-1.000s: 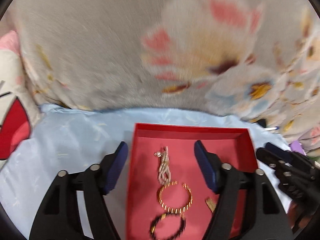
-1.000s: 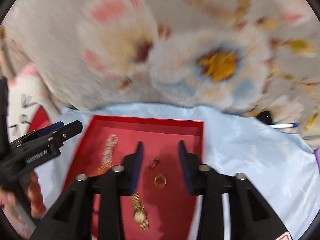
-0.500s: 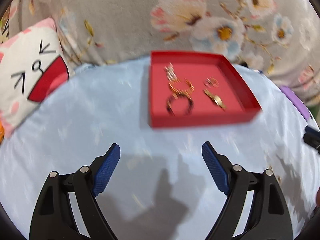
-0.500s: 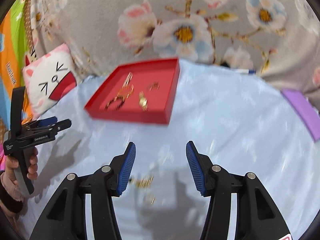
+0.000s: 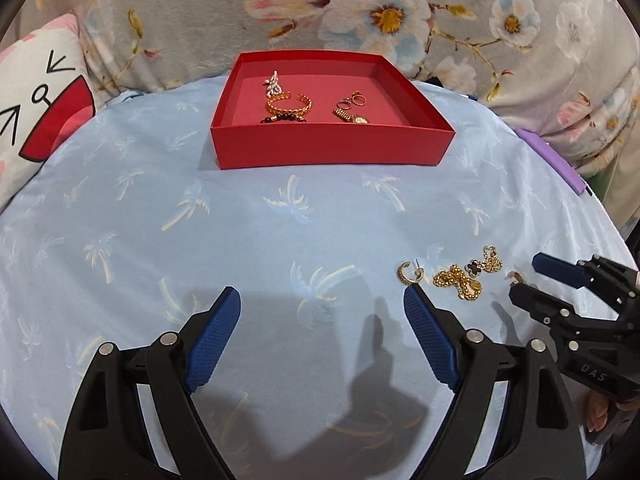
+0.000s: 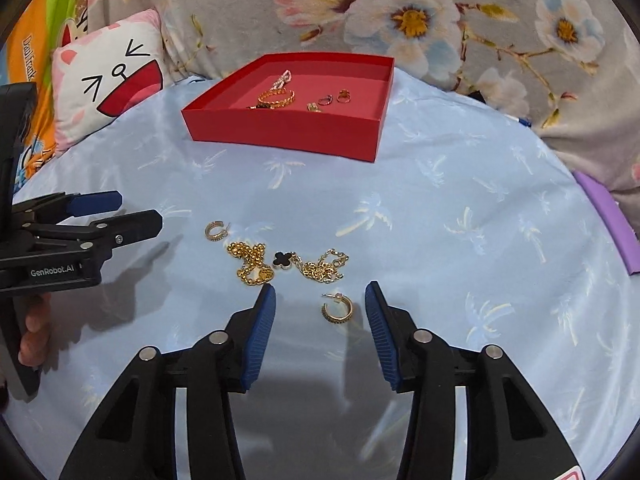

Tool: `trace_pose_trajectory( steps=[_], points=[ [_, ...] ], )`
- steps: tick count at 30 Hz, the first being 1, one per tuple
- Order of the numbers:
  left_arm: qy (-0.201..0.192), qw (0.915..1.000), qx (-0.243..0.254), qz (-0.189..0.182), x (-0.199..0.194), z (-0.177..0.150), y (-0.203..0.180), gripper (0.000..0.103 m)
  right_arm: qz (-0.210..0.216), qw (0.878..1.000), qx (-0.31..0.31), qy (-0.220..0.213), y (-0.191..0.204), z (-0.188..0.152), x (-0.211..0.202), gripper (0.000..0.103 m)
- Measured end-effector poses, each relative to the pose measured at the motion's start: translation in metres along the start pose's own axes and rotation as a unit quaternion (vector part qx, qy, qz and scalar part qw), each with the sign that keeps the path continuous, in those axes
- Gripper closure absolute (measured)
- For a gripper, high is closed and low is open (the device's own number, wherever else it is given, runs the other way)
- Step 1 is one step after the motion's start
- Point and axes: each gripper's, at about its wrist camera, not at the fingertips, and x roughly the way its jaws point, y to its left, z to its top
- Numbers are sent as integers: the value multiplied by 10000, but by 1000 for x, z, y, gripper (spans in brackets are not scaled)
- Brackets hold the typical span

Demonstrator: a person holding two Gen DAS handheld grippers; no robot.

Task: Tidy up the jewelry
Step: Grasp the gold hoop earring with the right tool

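A red box (image 5: 332, 148) at the back of the blue cloth holds a gold bangle (image 5: 289, 105), a dark bead bracelet, rings and other gold pieces. Loose on the cloth lie a hoop earring (image 6: 216, 230), a gold chain (image 6: 252, 264), a black clover necklace (image 6: 285, 260) and a second hoop earring (image 6: 337, 307). My right gripper (image 6: 321, 290) hangs low over that second hoop. Its jaws are closing with the hoop between them, and the pads are clear of it. My left gripper (image 5: 322, 300) is wide open over bare cloth, just left of the first hoop earring (image 5: 409, 272).
A cat-face pillow (image 6: 108, 76) leans at the back left. A floral blanket (image 5: 400, 12) rises behind the box. A purple flat object (image 6: 612, 216) lies at the cloth's right edge. A pen tip (image 6: 520, 120) shows at the back right.
Both grippers pulled back from over the red box and sank toward the near cloth, where the loose jewelry came into view. The right jaws narrowed in the last half second.
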Motion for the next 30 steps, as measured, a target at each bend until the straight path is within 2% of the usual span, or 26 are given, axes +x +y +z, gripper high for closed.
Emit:
trace_pose_trajectory(
  steps=[6, 10, 16, 19, 24, 30],
  points=[
    [113, 9997, -148, -134, 4, -1, 4, 22, 190, 9991, 280, 272, -11, 1, 13, 74],
    [121, 9997, -89, -173, 5, -1, 3, 22, 230, 9986, 362, 325, -13, 0, 14, 87],
    [273, 9990, 294, -207, 12, 0, -17, 31, 188, 9984, 442, 301, -16, 0, 13, 88],
    [381, 9979, 442, -270, 22, 3, -32, 31, 227, 9980, 503, 314, -19, 0, 13, 88],
    [421, 9968, 682, -43, 37, 13, -53, 39, 247, 9979, 517, 305, -20, -1, 12, 88],
    [401, 9969, 666, 125, 39, 15, -52, 50, 283, 9976, 551, 319, -22, -1, 13, 87]
  ],
)
